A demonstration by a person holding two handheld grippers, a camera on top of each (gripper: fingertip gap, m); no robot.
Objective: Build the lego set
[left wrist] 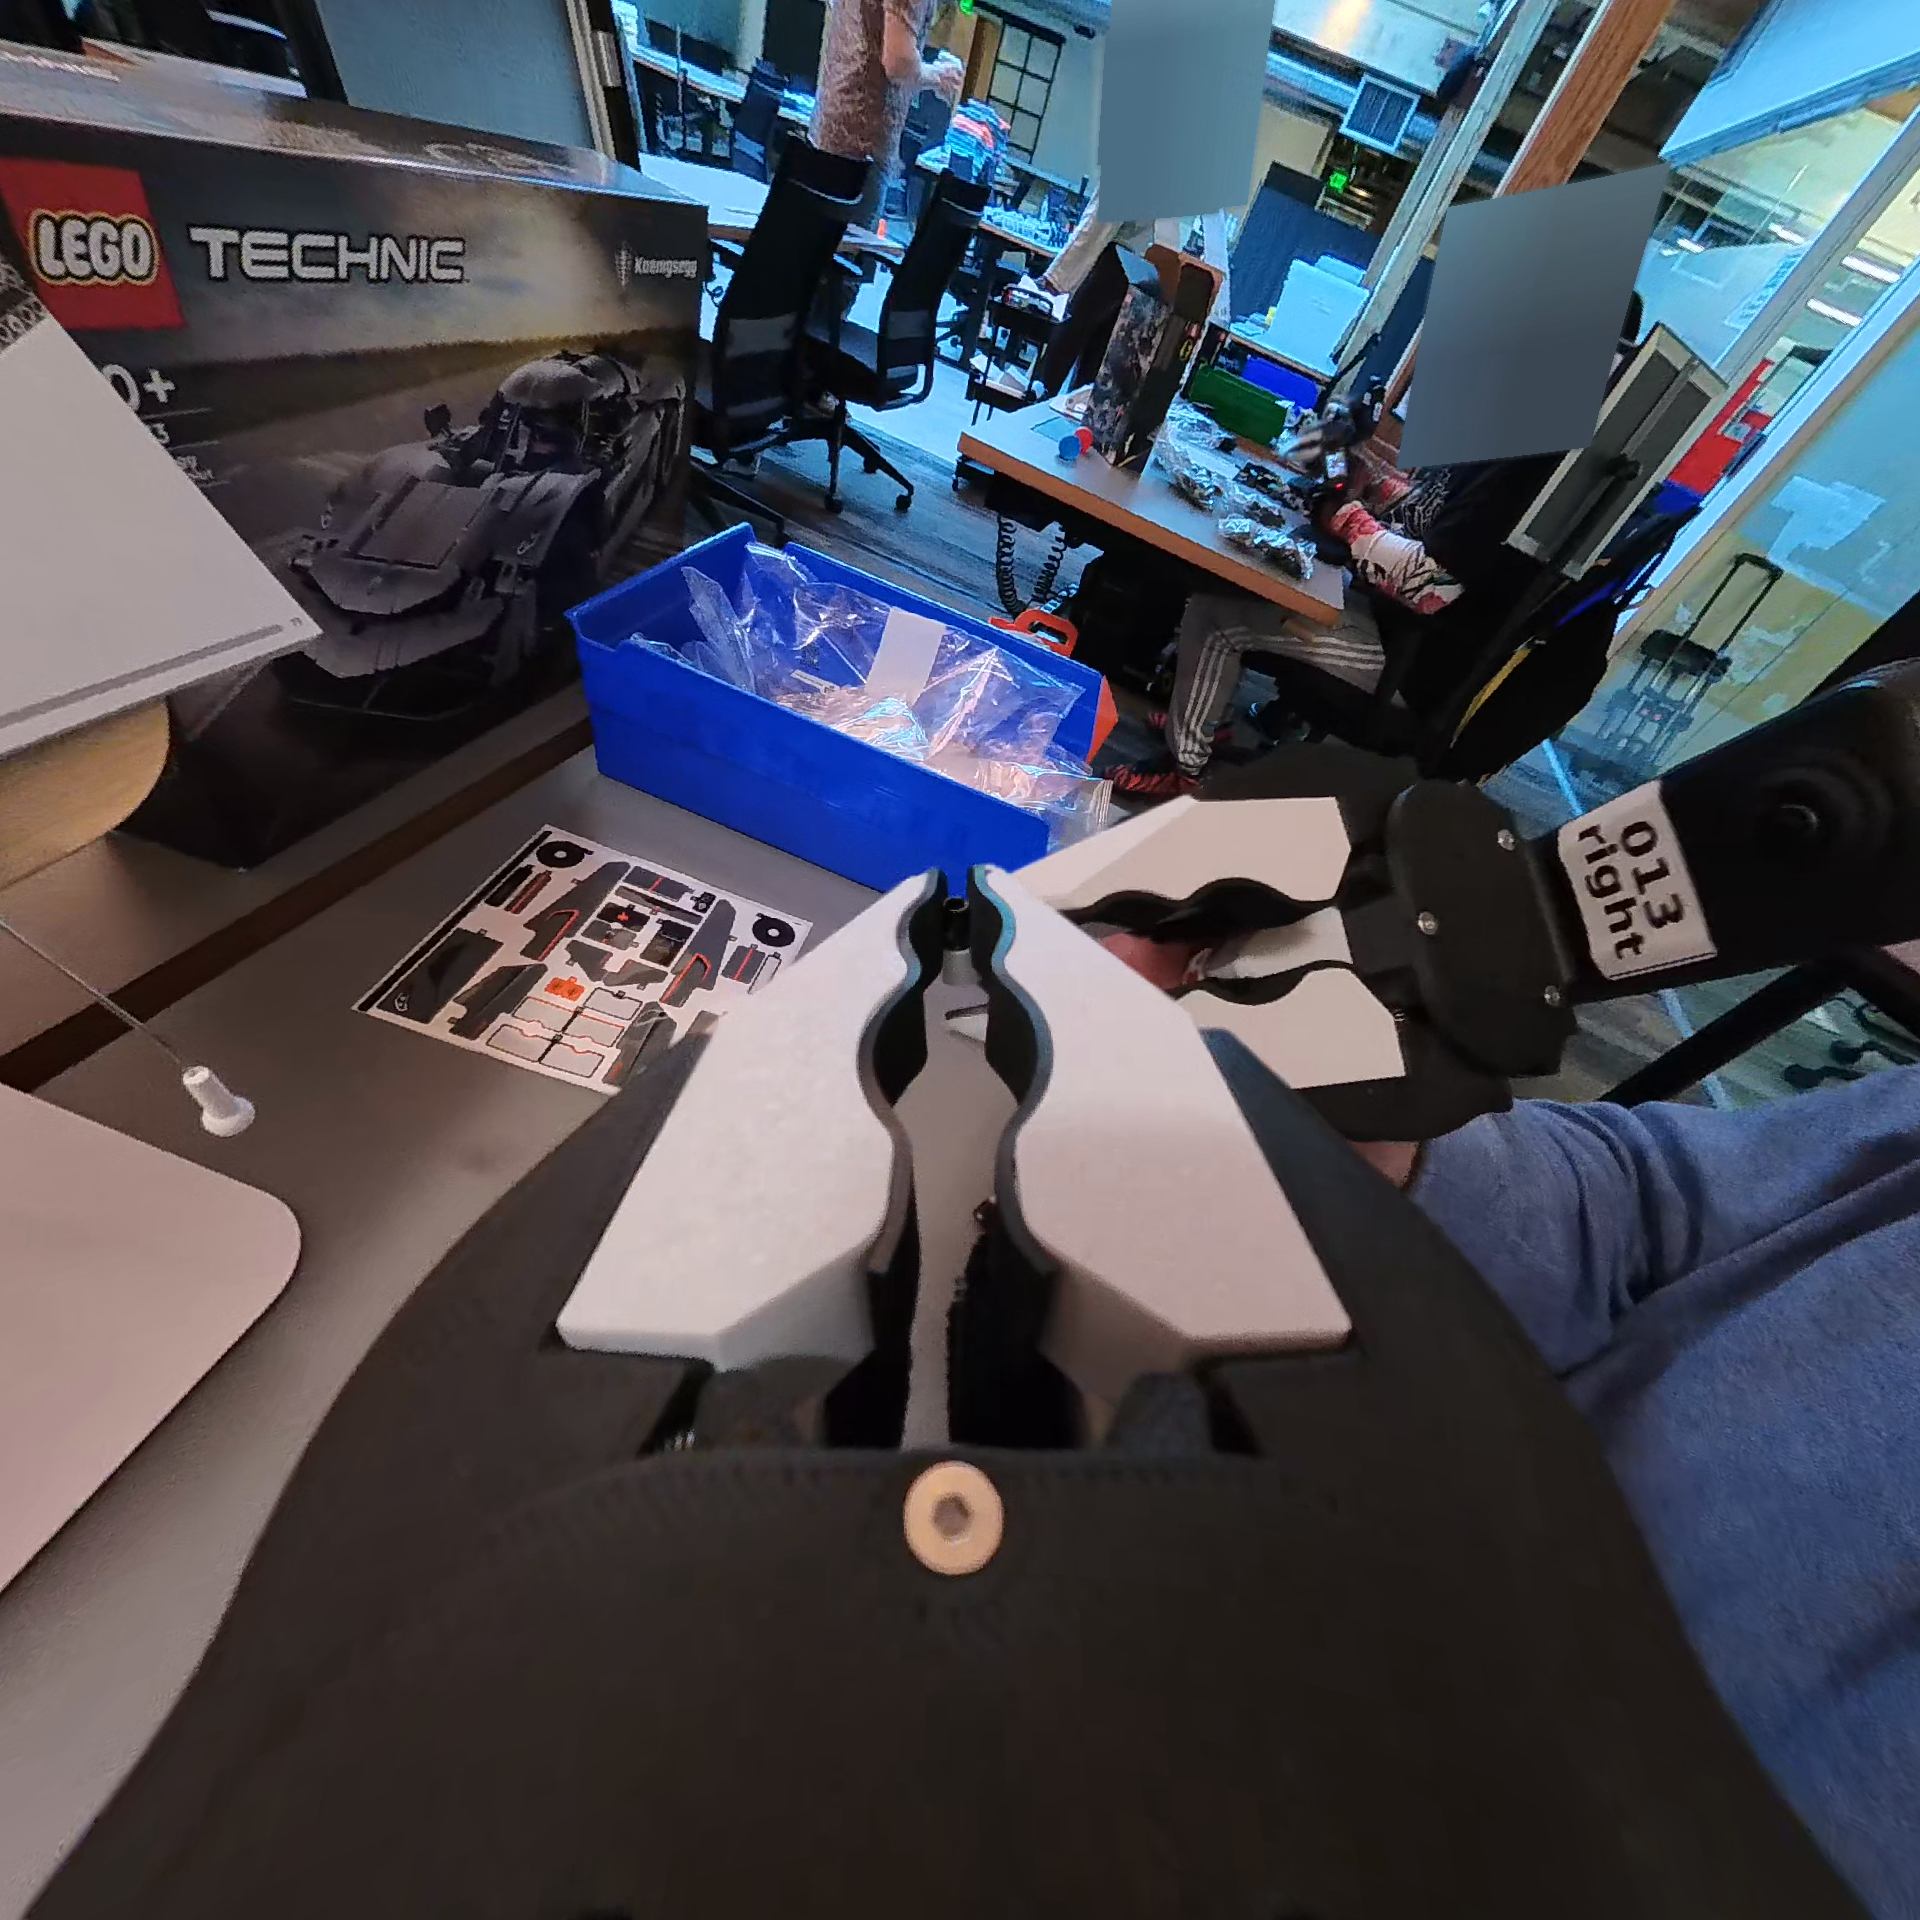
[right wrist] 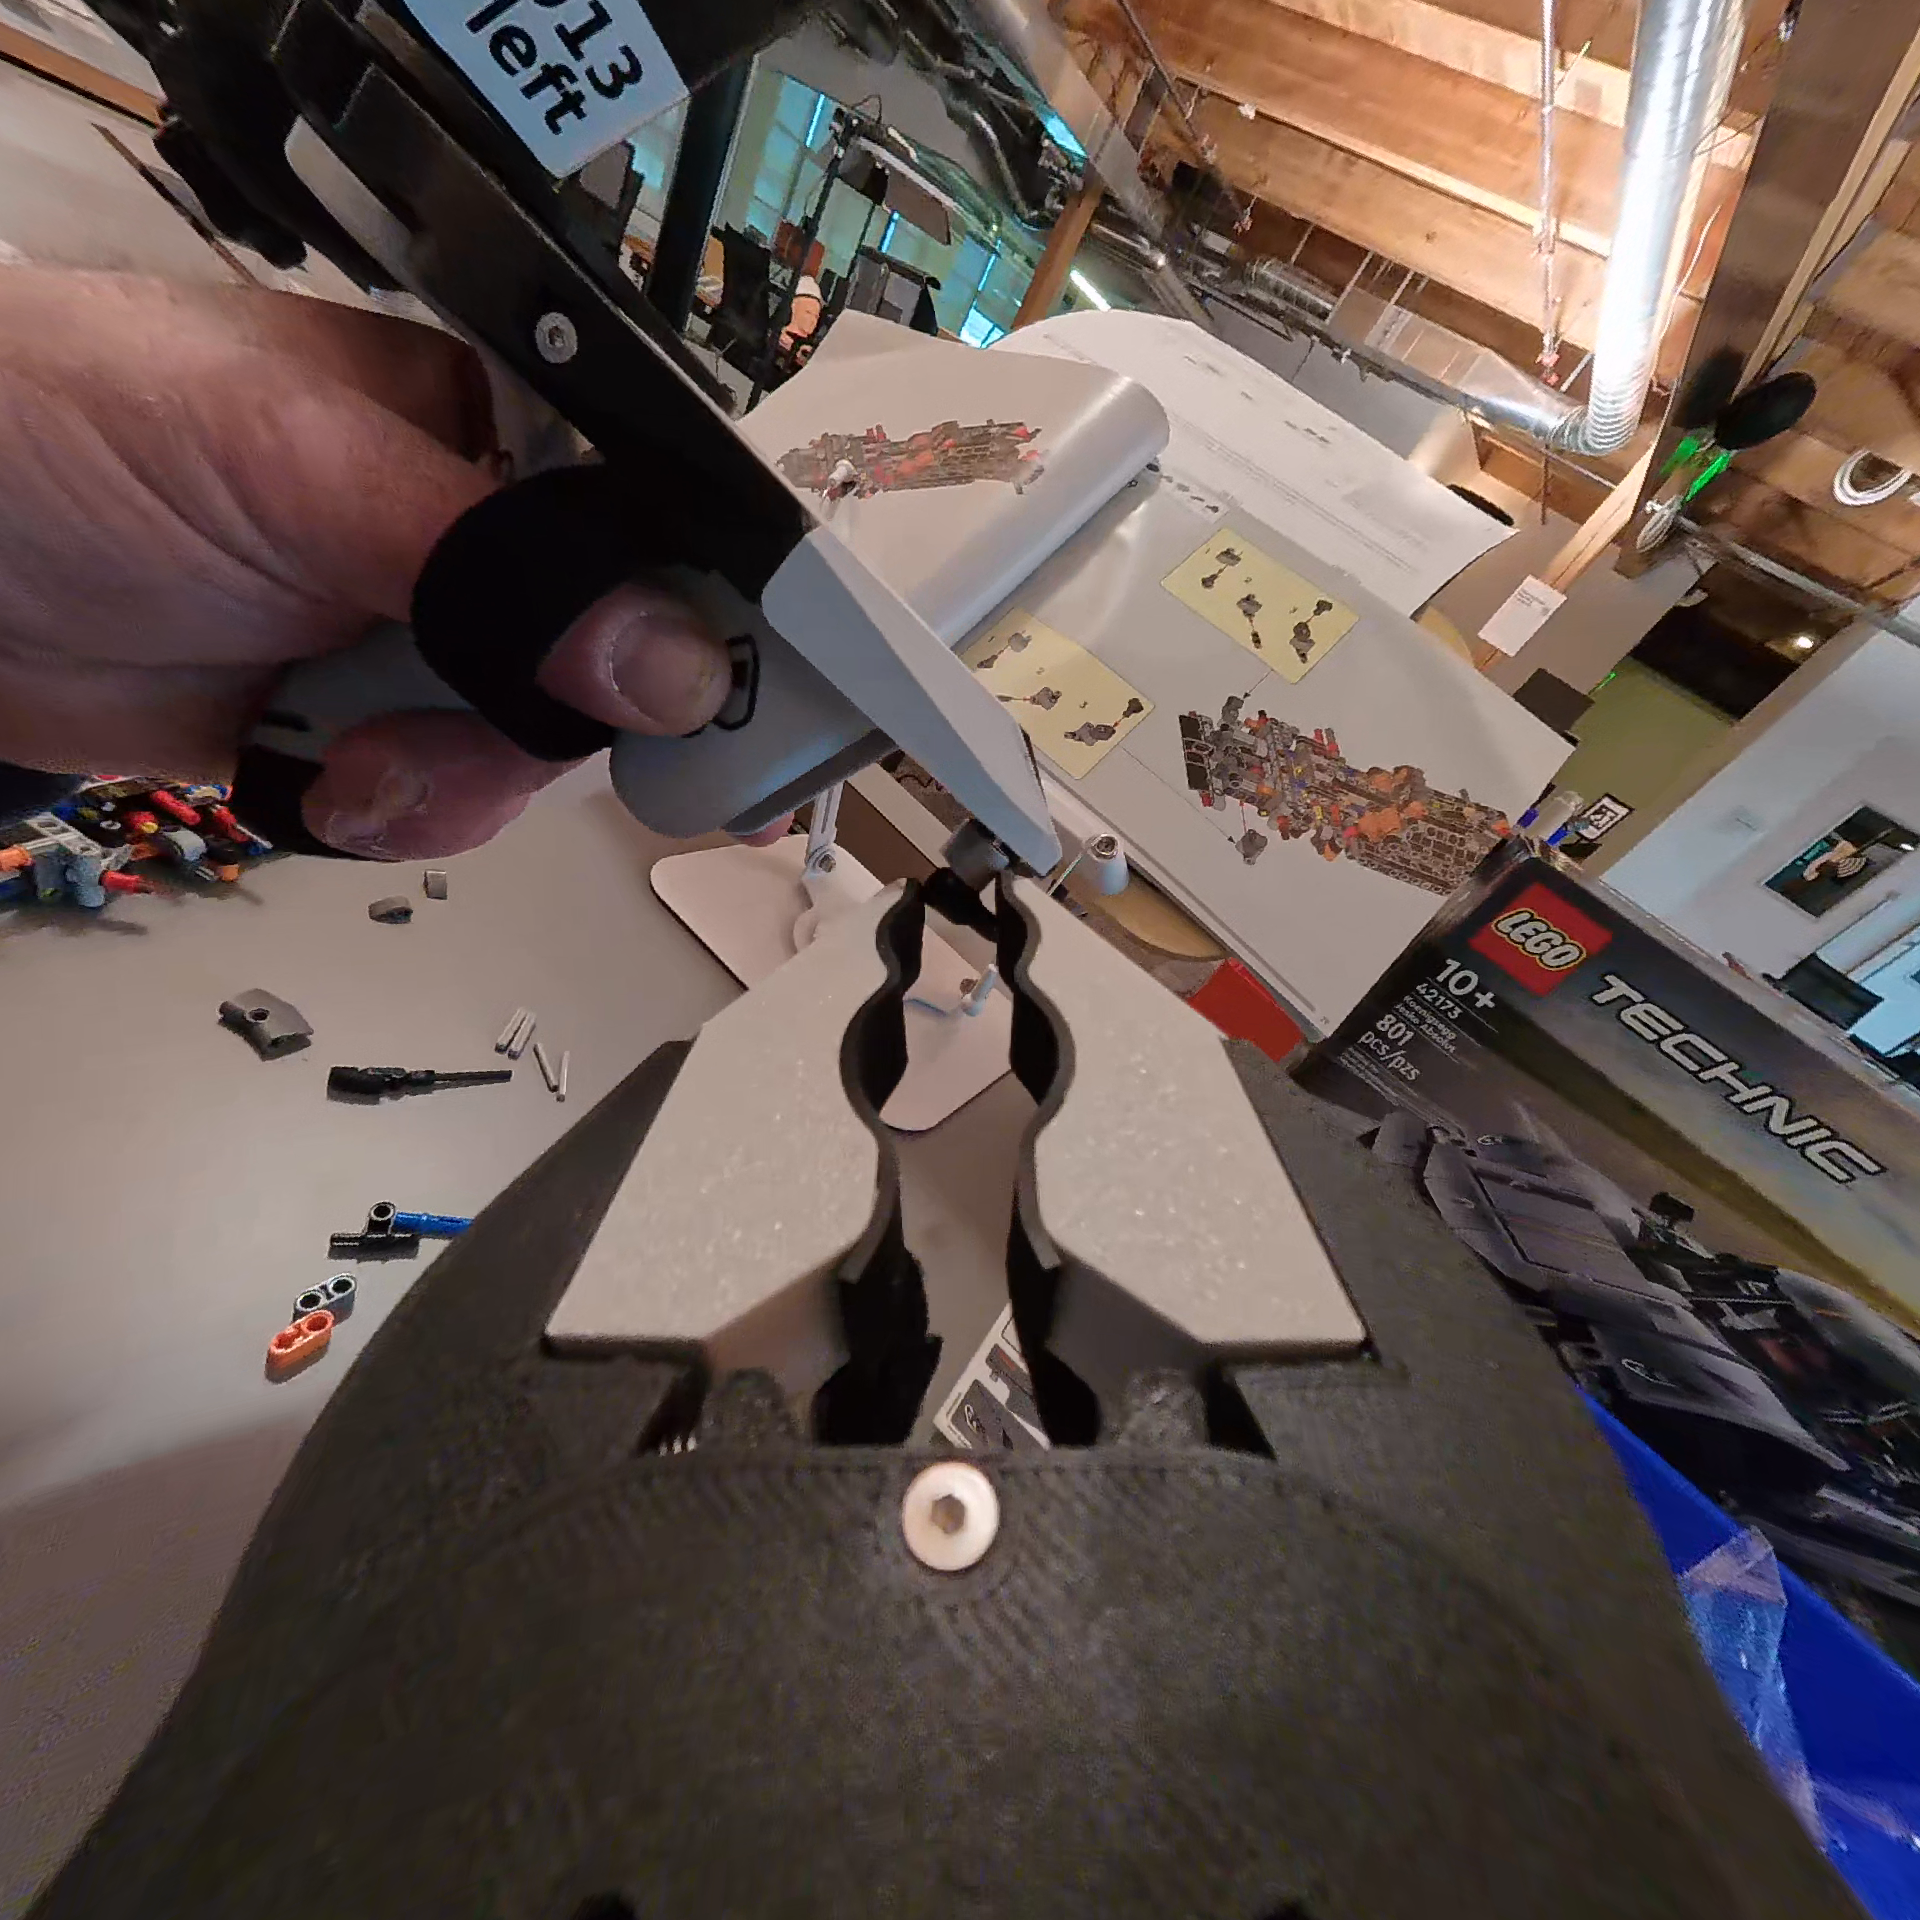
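My left gripper (left wrist: 956,906) is shut on a small grey round Lego piece (right wrist: 975,858), held at its very tips above the grey table (left wrist: 343,1164). My right gripper (right wrist: 958,896) is shut on a small black Lego piece (right wrist: 954,902). The two grippers meet tip to tip, so the two pieces touch or nearly touch. In the left wrist view the right gripper (left wrist: 1055,914) comes in from the right, and its piece is mostly hidden behind my left finger. In the right wrist view the left gripper (right wrist: 1013,836) comes in from the upper left, held by a hand (right wrist: 208,520).
The Lego box (left wrist: 364,416) stands at the back, with a blue bin (left wrist: 810,800) of plastic bags and a sticker sheet (left wrist: 592,956) beside it. The instruction booklet (right wrist: 1299,707) sits open on a stand. Loose pieces (right wrist: 416,1081) and a part-built model (right wrist: 104,831) lie at left. My two grippers' fingertips are within a few centimetres of each other. Left tips and right tips are each some 35 centimetres from the part-built model (right wrist: 104,831).
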